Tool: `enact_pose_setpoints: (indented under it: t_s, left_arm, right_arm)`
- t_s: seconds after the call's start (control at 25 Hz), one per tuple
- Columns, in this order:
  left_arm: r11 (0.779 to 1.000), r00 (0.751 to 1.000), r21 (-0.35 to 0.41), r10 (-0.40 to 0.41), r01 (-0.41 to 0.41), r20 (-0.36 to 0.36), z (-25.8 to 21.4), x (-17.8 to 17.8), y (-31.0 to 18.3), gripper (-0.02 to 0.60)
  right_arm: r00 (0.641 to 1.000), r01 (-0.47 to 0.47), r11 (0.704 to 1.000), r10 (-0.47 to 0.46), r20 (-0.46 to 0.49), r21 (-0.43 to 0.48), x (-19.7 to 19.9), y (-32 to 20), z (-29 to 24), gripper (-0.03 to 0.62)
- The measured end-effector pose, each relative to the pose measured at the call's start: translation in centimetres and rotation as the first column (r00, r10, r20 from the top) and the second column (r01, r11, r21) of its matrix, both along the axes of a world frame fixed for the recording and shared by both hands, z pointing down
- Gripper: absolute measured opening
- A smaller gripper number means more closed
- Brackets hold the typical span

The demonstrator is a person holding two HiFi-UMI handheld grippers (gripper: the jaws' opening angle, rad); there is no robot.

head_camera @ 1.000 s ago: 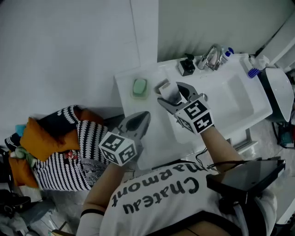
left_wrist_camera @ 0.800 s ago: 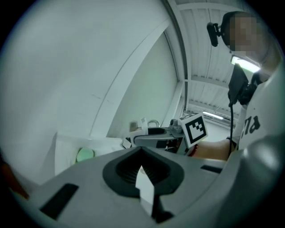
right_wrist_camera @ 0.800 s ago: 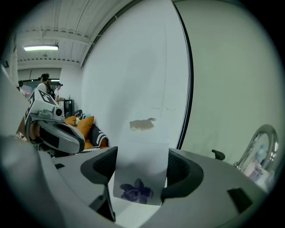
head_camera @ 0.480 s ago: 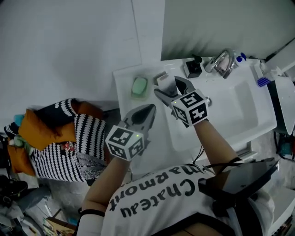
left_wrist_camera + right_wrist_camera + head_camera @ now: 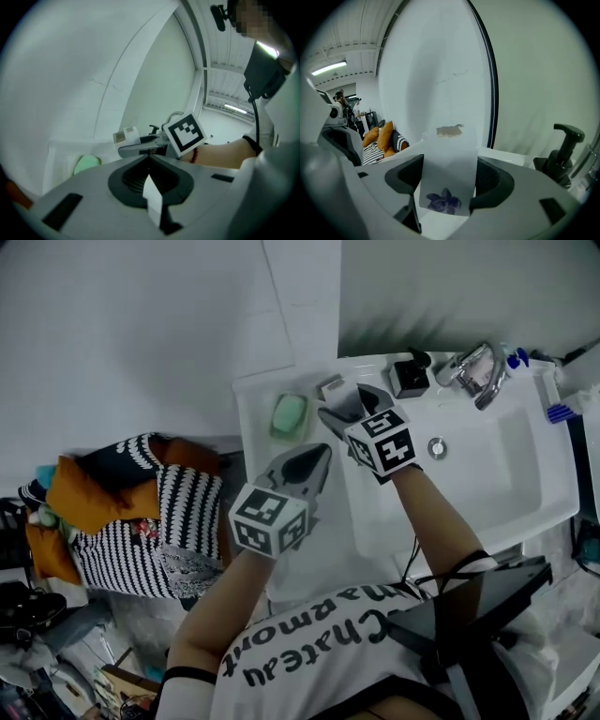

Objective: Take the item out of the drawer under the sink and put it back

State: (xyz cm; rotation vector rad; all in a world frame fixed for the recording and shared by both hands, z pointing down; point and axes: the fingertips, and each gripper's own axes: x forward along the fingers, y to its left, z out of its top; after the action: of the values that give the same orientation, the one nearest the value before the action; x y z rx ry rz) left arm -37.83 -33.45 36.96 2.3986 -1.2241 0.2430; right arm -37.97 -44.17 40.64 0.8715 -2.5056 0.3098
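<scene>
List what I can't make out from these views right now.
Drawer under the sink: in no view; in the head view the sink and the person's torso cover it.
White packet in the right claw: right gripper view, a purple flower mark shows, any lettering too blurred to read.
White strip at the shut left claw: left gripper view; held or part of the claw, cannot tell.

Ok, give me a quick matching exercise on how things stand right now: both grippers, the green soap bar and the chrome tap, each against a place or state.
1. left gripper
2. right gripper
3. green oval soap bar
4. chrome tap

A. at the back rim of the white basin
B. shut on a white packet with a purple flower print
C. shut, holding nothing
D. lying on the white counter left of the basin

Pairs: 1-C, 2-B, 3-D, 4-A
</scene>
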Motion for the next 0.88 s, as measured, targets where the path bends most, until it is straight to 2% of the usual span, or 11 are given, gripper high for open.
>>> enact_pose_setpoints:
  t_s: [0.16, 0.36, 0.72, 0.88]
  left_arm:
    - [0.999, 0.998, 0.001, -0.033, 0.033, -0.051, -0.2, 0.4, -0.1, 0.008]
    - [1.000, 1.000, 0.022, -0.017, 0.017, 0.003, 0.5, 1.0, -0.3, 0.008]
    - [0.999, 0.999, 0.003, -0.043, 0.043, -0.012, 1.3, 0.9, -0.8, 0.008]
    - [0.999, 0.999, 0.005, -0.052, 0.052, -0.014, 1.3, 0.5, -1.0, 0.008]
  right_arm:
    - [1.000, -0.025, 0.998, 0.025, -0.001, -0.061, 0.1, -1.0, 2.6, 0.327]
    - [0.999, -0.053, 0.993, 0.052, -0.005, -0.102, 0.0, -1.6, 4.2, 0.327]
    - [0.997, -0.077, 0.988, 0.079, 0.008, -0.133, -0.3, -2.3, 4.7, 0.327]
    - [0.992, -0.116, 0.978, 0.125, 0.037, -0.175, -0.2, -3.0, 5.2, 0.324]
